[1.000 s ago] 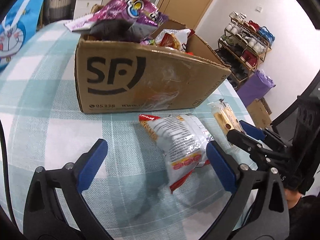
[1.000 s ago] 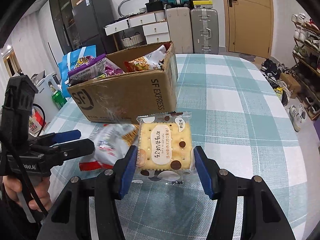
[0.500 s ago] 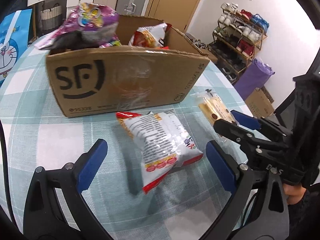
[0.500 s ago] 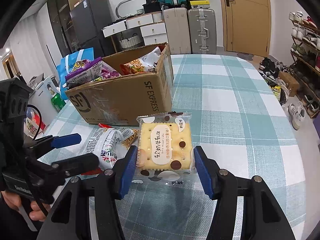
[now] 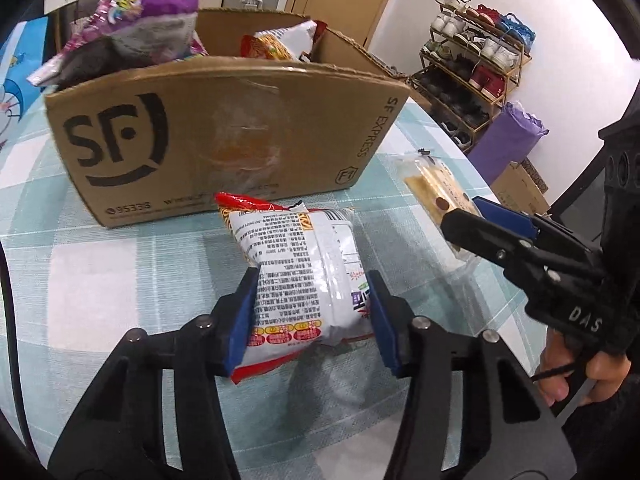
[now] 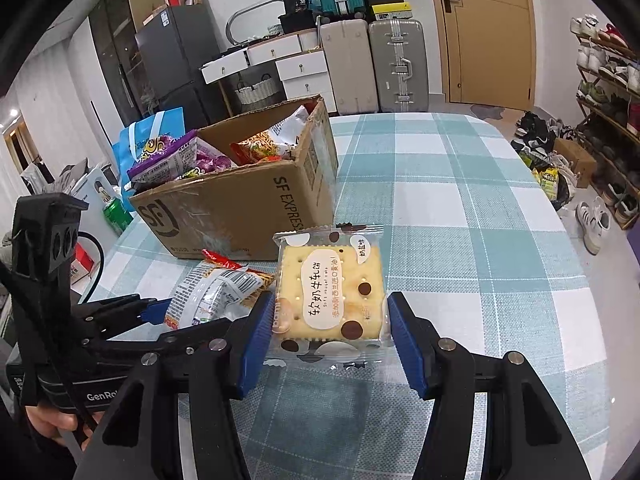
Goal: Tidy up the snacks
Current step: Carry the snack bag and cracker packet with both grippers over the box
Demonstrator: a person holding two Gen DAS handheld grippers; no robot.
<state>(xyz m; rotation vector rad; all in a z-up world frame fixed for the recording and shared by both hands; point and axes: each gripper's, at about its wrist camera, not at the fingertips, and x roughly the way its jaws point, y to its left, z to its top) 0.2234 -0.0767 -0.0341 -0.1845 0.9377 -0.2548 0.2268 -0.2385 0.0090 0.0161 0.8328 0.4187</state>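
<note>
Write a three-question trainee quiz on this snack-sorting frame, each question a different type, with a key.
1. True or false: the left hand-held gripper is closed on the white noodle packet.
2. Multiple choice: what sits between the right hand-held gripper's blue pads? A) a purple candy bag B) the cracker sandwich pack C) nothing
3. Fill in: the cardboard box stands on a table covered by a ____ checked cloth.

Key: 1 true, its jaws have just been closing and the pads press the packet's sides. 2 B. 3 teal and white.
</note>
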